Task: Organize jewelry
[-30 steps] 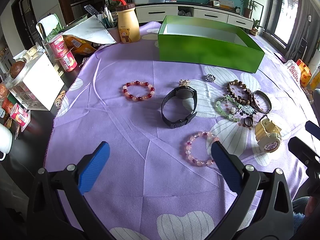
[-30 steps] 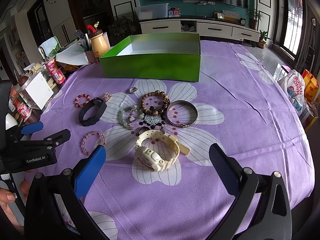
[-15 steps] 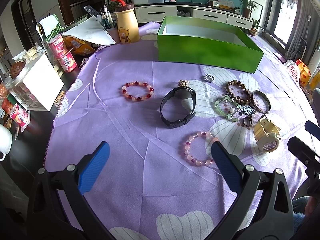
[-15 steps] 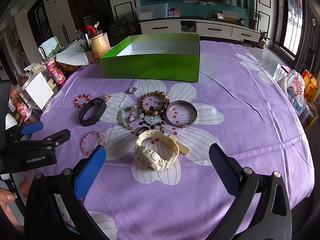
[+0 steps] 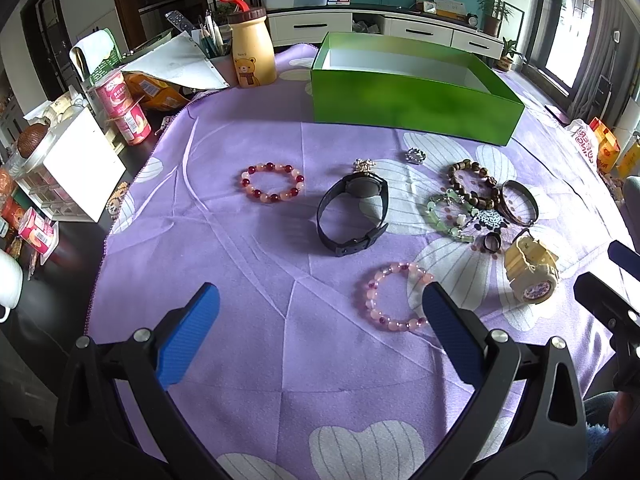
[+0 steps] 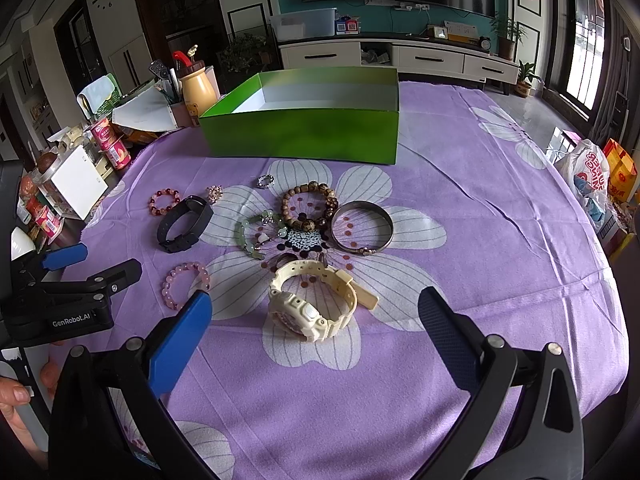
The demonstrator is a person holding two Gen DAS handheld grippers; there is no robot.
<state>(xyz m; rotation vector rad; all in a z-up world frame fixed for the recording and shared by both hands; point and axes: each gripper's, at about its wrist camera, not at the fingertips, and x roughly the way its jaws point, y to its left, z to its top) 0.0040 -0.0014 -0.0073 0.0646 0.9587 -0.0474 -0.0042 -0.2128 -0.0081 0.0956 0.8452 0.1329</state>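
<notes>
Jewelry lies loose on a purple flowered cloth (image 5: 248,340). A green open box (image 5: 412,104) (image 6: 304,136) stands at the back and looks empty. My left gripper (image 5: 320,320) is open and empty, low over the cloth, near a pink bead bracelet (image 5: 394,296) (image 6: 186,284). Beyond lie a black watch (image 5: 352,212) (image 6: 184,224) and a red bead bracelet (image 5: 272,182). My right gripper (image 6: 314,332) is open and empty, just short of a cream watch (image 6: 316,304) (image 5: 530,270). A metal bangle (image 6: 362,230), brown bead bracelet (image 6: 310,206) and green bracelet (image 6: 256,232) lie past it.
A bear-printed jar (image 5: 252,52), papers, yoghurt cups (image 5: 124,112) and a white box (image 5: 76,168) crowd the table's left side. A plastic bag (image 6: 592,176) sits off the right edge. My left gripper also shows in the right wrist view (image 6: 68,276).
The left wrist view has shifted very slightly; the jewelry sits a touch lower and left in frame. The right gripper and all objects have not moved.
</notes>
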